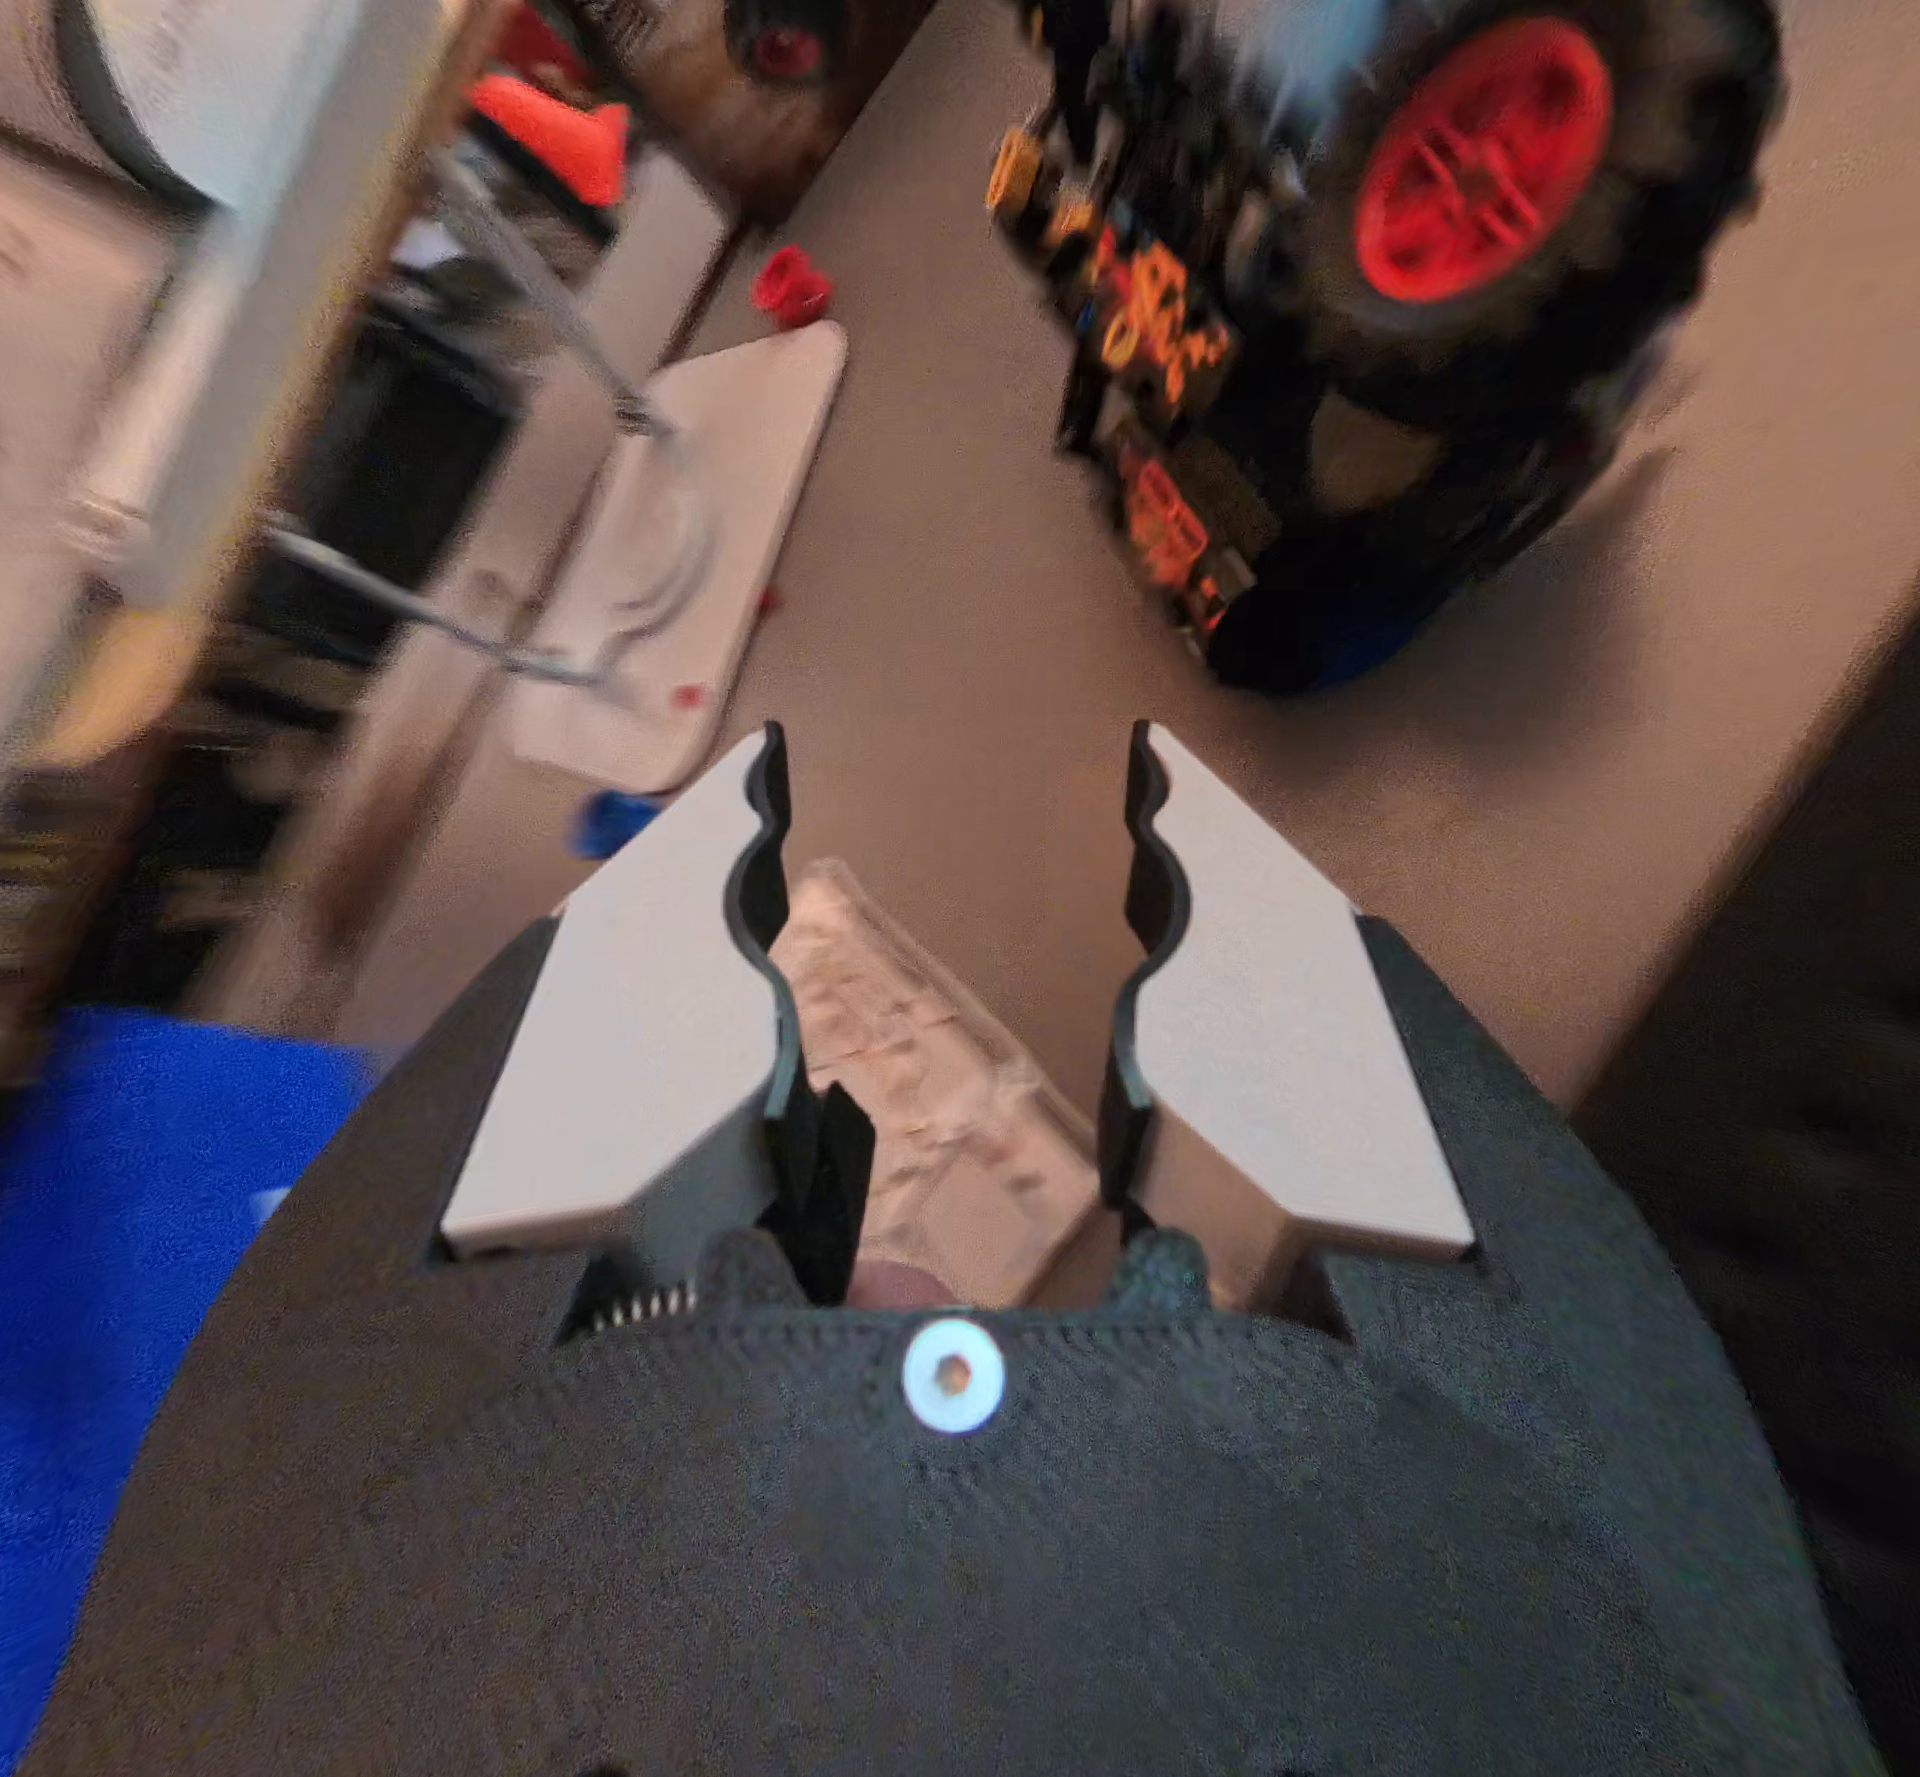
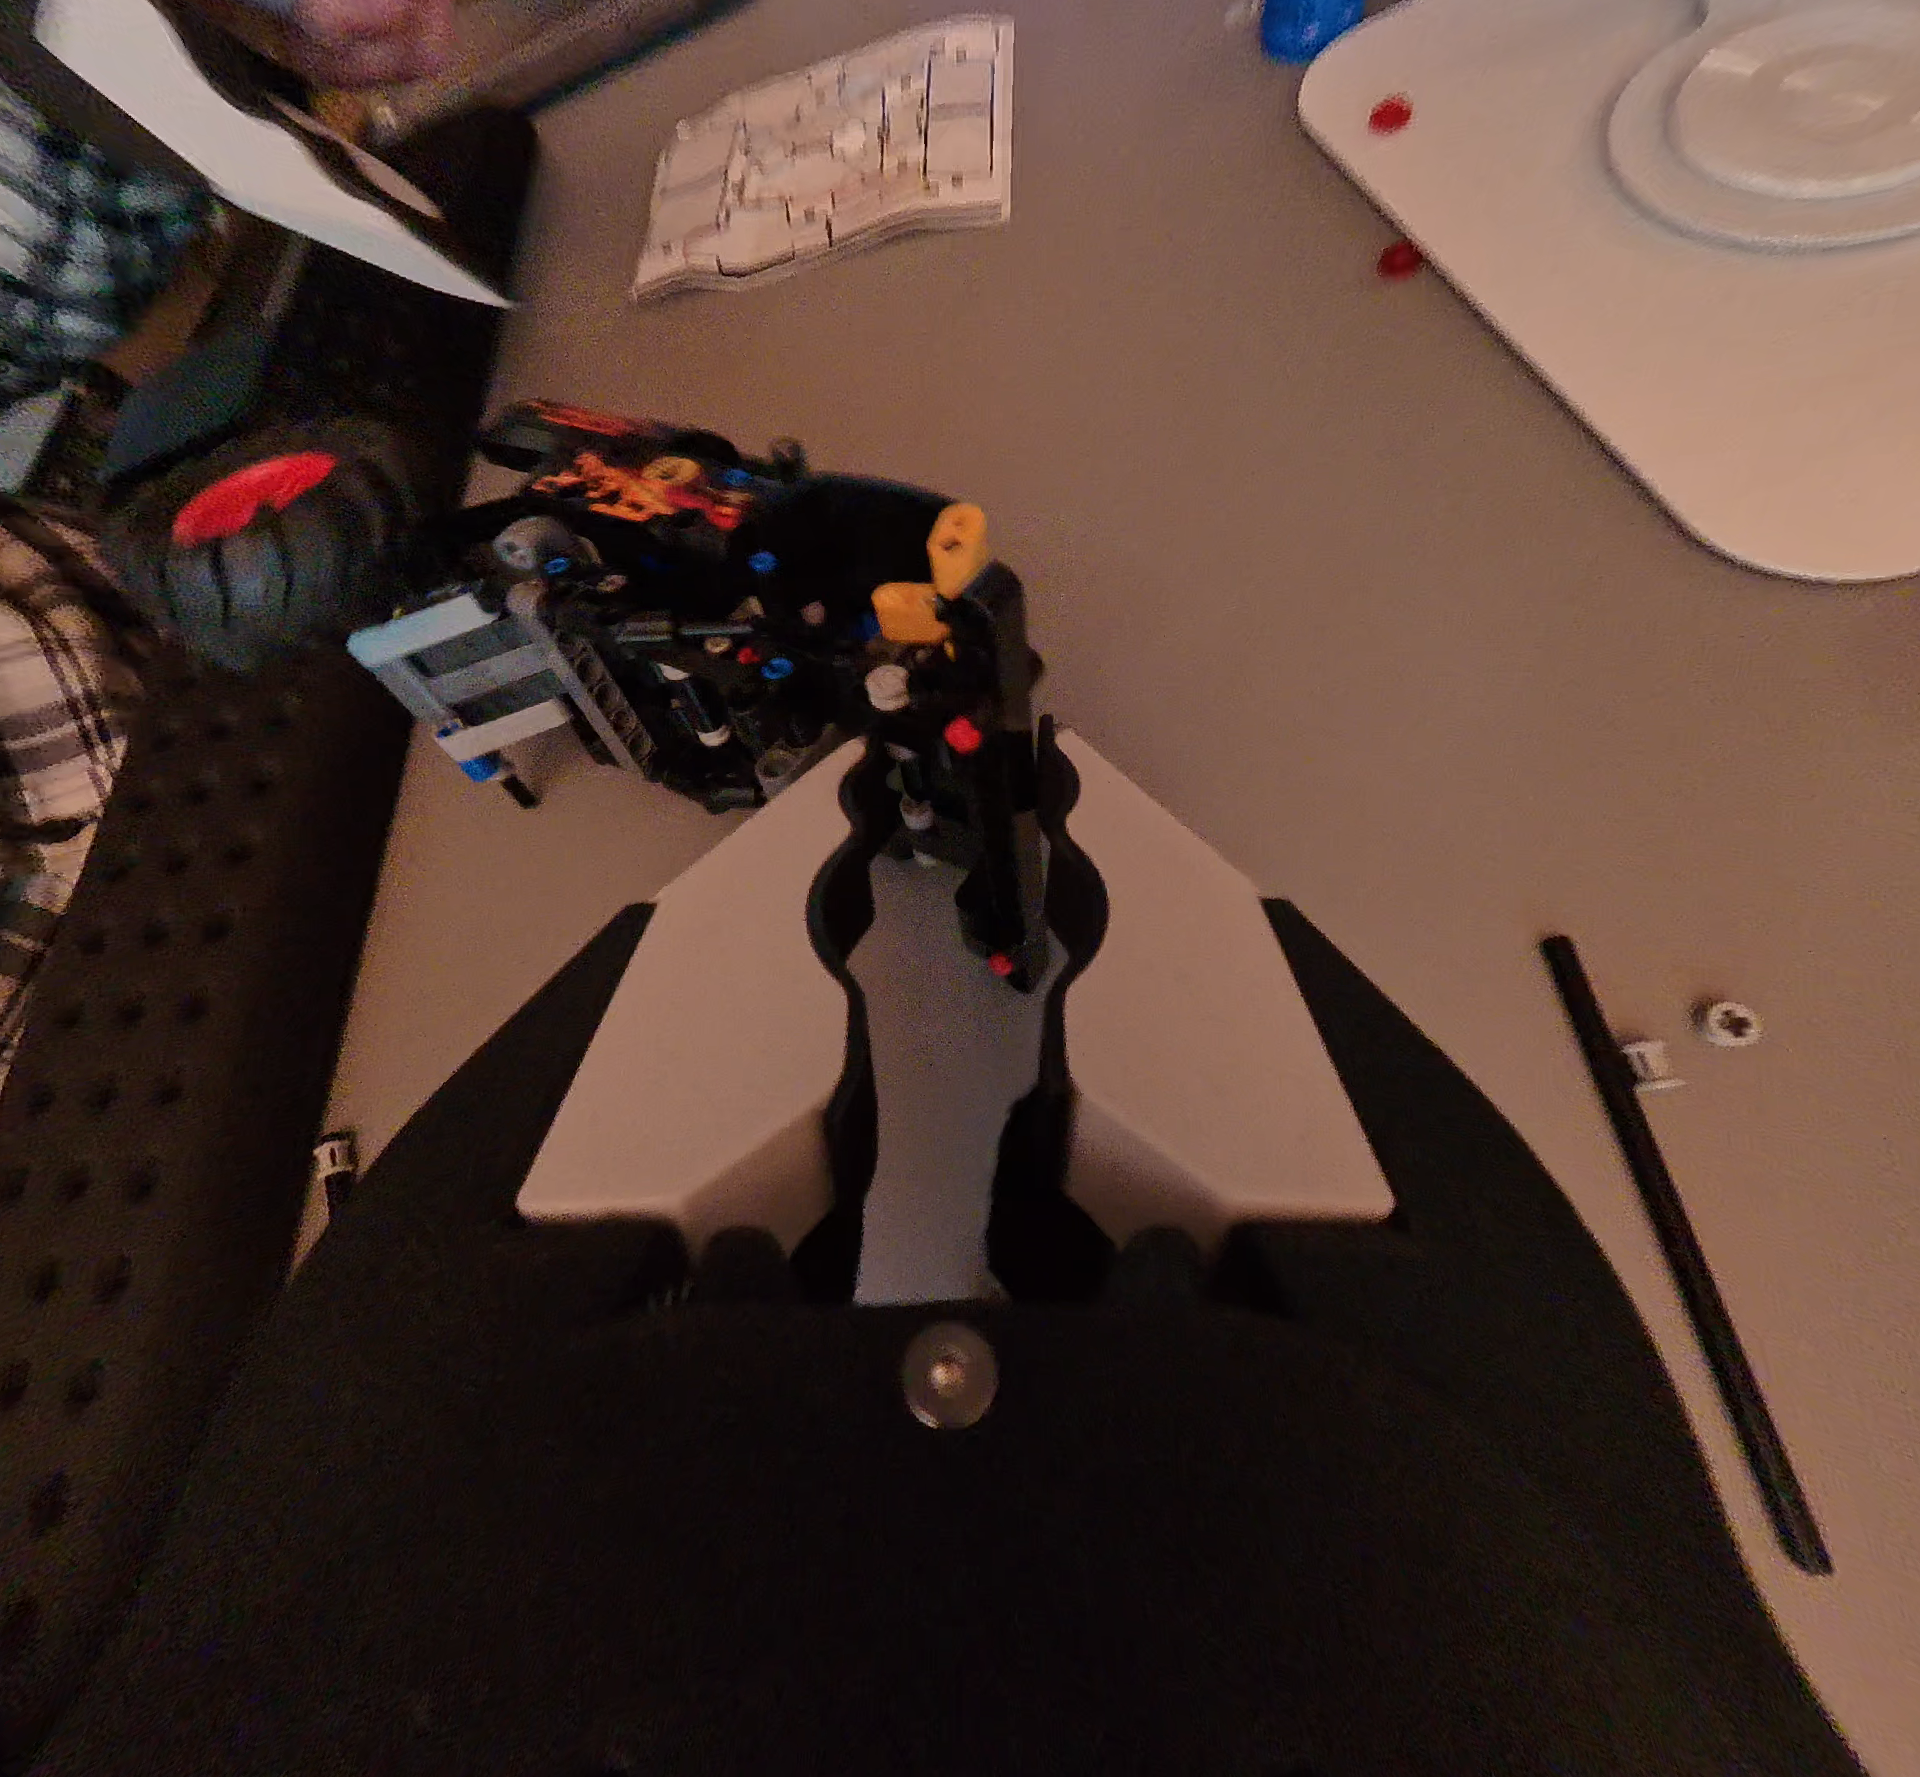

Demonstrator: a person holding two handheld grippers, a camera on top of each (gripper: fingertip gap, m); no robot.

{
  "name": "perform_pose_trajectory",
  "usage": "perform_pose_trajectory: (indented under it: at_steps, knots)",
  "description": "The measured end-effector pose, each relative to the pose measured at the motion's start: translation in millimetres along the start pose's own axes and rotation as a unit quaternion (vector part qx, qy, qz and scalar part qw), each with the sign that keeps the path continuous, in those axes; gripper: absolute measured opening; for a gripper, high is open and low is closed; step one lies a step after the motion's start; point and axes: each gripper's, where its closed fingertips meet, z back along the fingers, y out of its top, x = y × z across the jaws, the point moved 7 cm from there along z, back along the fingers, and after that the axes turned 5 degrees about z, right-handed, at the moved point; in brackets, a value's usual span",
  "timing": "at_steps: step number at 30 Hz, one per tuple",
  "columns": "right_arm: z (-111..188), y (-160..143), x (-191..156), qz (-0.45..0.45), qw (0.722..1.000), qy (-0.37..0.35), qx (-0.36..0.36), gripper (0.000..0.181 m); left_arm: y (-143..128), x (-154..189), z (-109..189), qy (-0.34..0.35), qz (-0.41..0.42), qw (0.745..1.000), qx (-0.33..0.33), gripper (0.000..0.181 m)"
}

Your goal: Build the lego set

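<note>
In the left wrist view, the left gripper point(image 1: 956, 740) hung with jaws apart and empty over the table point(image 1: 935, 522); the truck point(image 1: 1340, 314), red-hubbed wheel point(image 1: 1486, 158) up, stood ahead to the right, a white base point(image 1: 717, 522) and blue piece point(image 1: 613, 818) to the left. In the right wrist view, the right gripper point(image 2: 951, 756) was clamped on the truck's black end, a booklet point(image 2: 842, 153) beyond, a black axle point(image 2: 1683, 1260) and two bushes point(image 2: 1725, 1021) to the right

grey tabletop point(image 2: 1299, 584), white monitor stand base point(image 2: 1662, 356), dim warm light
</note>
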Motion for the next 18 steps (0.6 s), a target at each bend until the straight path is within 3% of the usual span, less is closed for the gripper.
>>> perform_pose_trajectory:
  at_steps: [3,6,8,11,13,18]
  knots:
    - [-2,0,-3,0.004,1.000,-0.006,-0.006,0.026,11,21,7,-0.172,0.185,0.966,0.047,0.082]
    - [-2,-1,-8,0.008,1.000,-0.011,-0.021,0.026,19,37,7,-0.210,0.240,0.945,0.065,0.093]
    - [-1,-3,-10,0.003,1.000,-0.015,-0.018,0.026,32,48,5,-0.197,0.264,0.940,0.088,0.089]
    - [-1,-5,-11,-0.007,1.000,-0.018,-0.013,0.025,41,65,-3,-0.139,0.253,0.954,0.087,0.076]
    - [0,-6,-12,-0.009,1.000,-0.021,-0.009,0.025,43,74,-9,-0.121,0.238,0.960,0.084,0.059]
    - [3,-6,-11,-0.007,0.999,-0.038,0.004,0.025,47,77,-14,-0.102,0.190,0.973,0.085,0.057]
